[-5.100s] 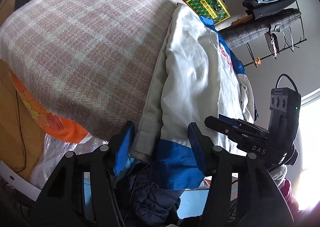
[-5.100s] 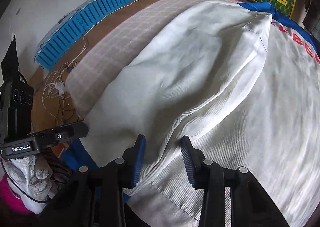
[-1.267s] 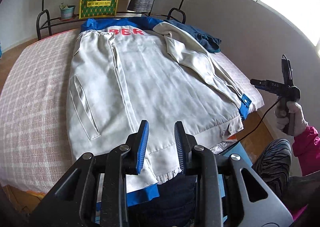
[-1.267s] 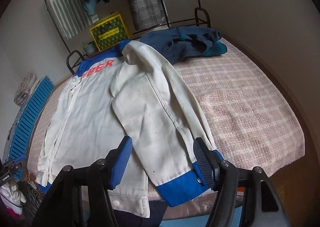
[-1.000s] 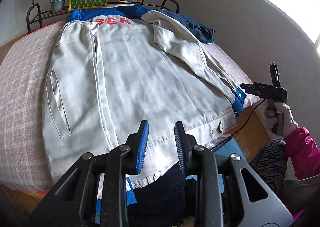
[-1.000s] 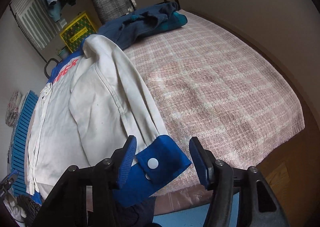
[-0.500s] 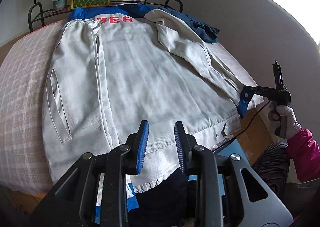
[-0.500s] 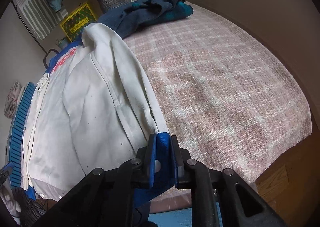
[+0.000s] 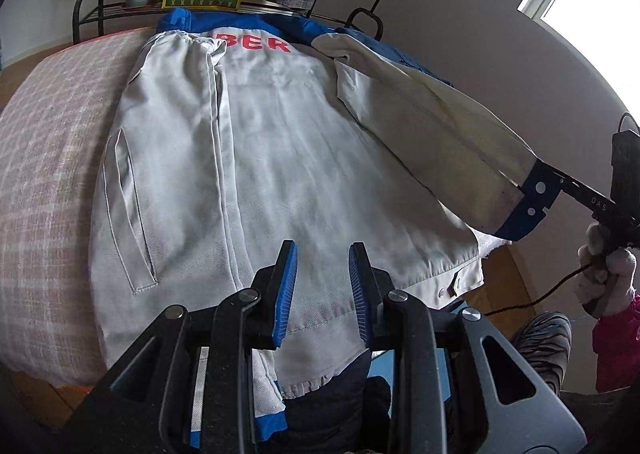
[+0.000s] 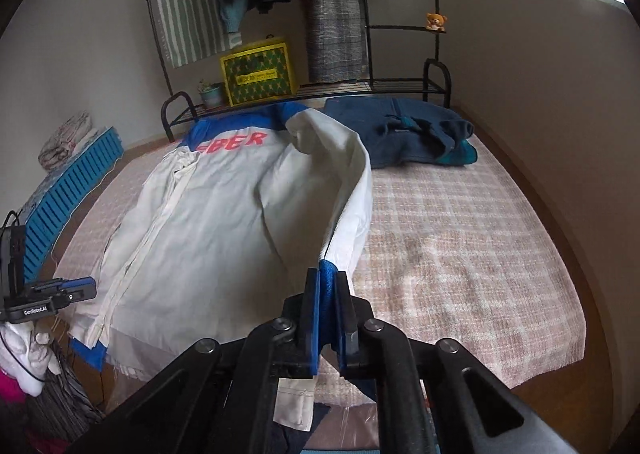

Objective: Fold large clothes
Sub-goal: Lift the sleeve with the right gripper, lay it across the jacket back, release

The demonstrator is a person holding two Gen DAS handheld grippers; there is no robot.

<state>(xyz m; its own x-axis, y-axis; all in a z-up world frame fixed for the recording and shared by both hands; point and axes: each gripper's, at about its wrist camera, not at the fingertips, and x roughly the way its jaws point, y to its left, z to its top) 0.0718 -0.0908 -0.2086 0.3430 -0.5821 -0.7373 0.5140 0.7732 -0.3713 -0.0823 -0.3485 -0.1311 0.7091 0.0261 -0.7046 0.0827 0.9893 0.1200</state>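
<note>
- My right tool (image 10: 328, 318) is clamped tight on the blue cuff (image 10: 326, 274) of the white sleeve (image 10: 344, 189), its two blue-padded fingers pressed together with only the cuff fabric between them, at the lower middle of the right wrist view.
- That sleeve is lifted off the bed and stretched, running from my right tool up to the shoulder in the upper middle of the frame.
- In the left wrist view the same cuff (image 9: 530, 197) shows at the right edge, pinched in the right tool's thin black tip (image 9: 560, 183), with my gloved right hand (image 9: 608, 274) below it.
- My left tool (image 9: 322, 286) stands partly open and holds nothing; its blue pads hover over the hem near the bottom middle of the frame.
- The large white jacket with blue collar and red lettering (image 9: 280, 157) lies spread back-up on the pink checked bedspread (image 10: 460, 238) (its hem hangs over the near edge).
- A dark navy garment (image 10: 416, 133) lies crumpled on the bed at the upper right of the right wrist view, well apart from the jacket's body.
- A black metal clothes rack (image 10: 372, 25) stands against the wall behind the bed.
</note>
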